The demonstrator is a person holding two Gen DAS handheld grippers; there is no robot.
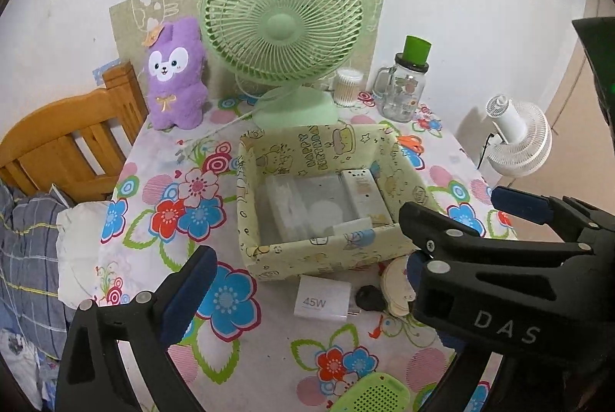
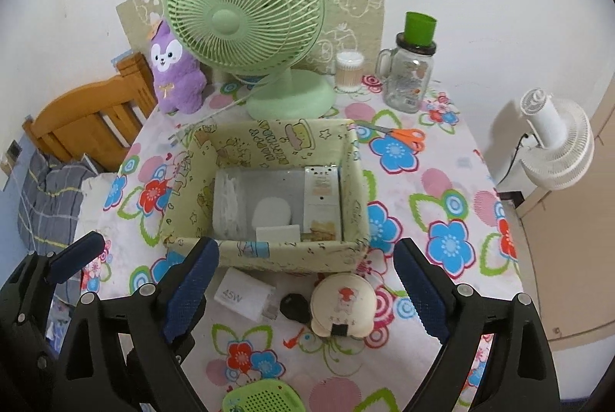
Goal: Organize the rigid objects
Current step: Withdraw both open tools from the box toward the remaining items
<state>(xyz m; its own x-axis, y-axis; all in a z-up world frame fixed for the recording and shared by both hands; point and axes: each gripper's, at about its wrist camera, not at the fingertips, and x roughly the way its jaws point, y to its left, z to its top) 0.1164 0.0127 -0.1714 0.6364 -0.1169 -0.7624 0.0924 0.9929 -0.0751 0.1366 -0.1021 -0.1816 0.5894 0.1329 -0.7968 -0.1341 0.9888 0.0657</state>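
Left wrist view: right gripper (image 1: 453, 208) fingers spread, empty, hide round pouch (image 1: 396, 285); left gripper (image 2: 153, 250) fingers likewise released.

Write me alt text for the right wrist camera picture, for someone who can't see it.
An open right gripper hovers empty over a floral tablecloth, above a white 45W charger and a round cream case lying in front of a yellow paper-covered box that holds several pale items. Behind the box stand a green fan, a purple plush and a glass jar.
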